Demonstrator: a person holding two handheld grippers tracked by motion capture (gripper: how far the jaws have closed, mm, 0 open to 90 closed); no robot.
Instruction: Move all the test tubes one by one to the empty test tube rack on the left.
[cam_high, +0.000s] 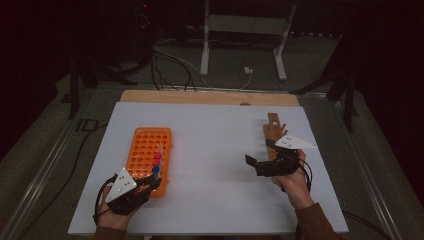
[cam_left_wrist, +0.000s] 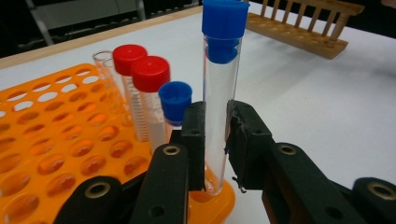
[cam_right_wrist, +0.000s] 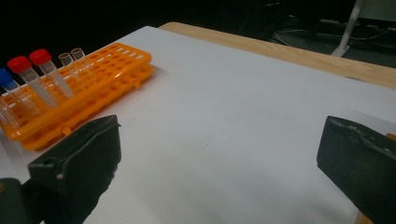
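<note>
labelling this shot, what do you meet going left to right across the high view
left gripper shut on a blue-capped tube → orange rack → bare white table → right gripper → wooden rack

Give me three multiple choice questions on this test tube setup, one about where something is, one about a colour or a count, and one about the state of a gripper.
1. Where does the wooden rack lie?
A. On the right side of the table, beside the right gripper
B. On top of the orange rack
C. On the floor beyond the table

2. What colour is the cap of the tube between the left gripper's jaws?
A. Red
B. Blue
C. Green

3. How do the right gripper's jaws stand?
A. Shut on a tube
B. Shut on the wooden rack
C. Wide open with nothing between them

Answers:
1 A: the high view shows it by the right gripper, far from the orange rack.
2 B: the left gripper clamps a clear tube with a blue cap.
3 C: the right gripper view shows bare white table between the jaws.
</note>
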